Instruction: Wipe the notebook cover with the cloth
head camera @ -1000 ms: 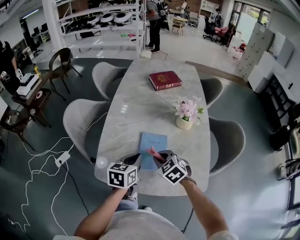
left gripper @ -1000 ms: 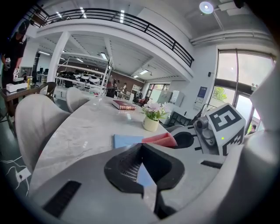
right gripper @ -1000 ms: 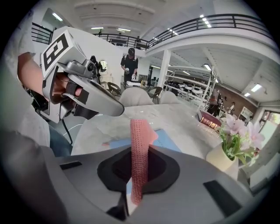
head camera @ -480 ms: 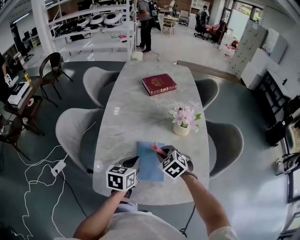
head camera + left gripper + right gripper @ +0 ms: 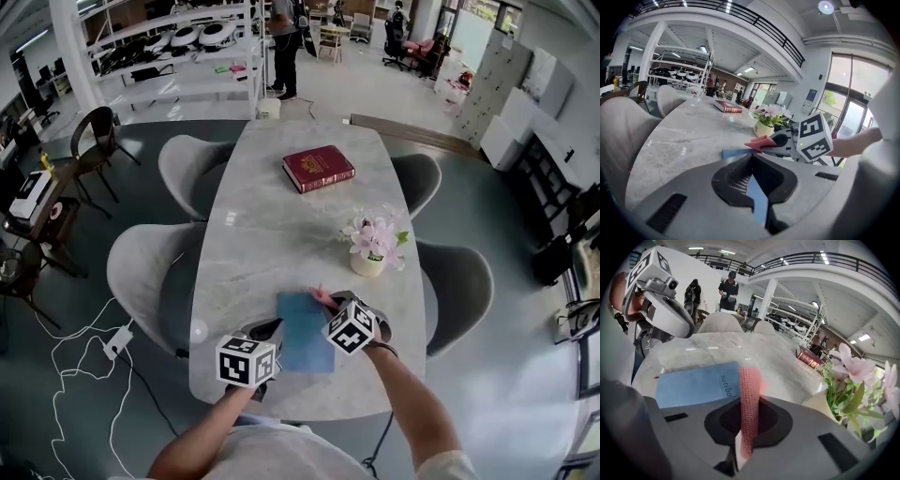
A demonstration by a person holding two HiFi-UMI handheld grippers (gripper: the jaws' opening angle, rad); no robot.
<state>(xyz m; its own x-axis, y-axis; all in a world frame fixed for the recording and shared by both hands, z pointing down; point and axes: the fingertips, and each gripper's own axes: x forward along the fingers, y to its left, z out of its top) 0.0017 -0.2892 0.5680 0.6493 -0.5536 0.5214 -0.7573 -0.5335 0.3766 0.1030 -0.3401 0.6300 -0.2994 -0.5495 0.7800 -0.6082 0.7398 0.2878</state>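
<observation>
A thin blue notebook lies flat near the front edge of the marble table. My left gripper is shut on the notebook's near left edge; that edge runs between its jaws. My right gripper is shut on a pink cloth, held over the notebook's far right corner. In the right gripper view the cloth stands up from the jaws above the notebook. The left gripper view shows the cloth just above the notebook's far edge.
A white pot of pink flowers stands just beyond and right of the notebook. A dark red book lies further up the table. Grey chairs line both sides. Cables trail on the floor at left.
The view has shifted slightly; both grippers keep their holds. The right gripper with the cloth has edged a little right over the notebook's far right corner.
</observation>
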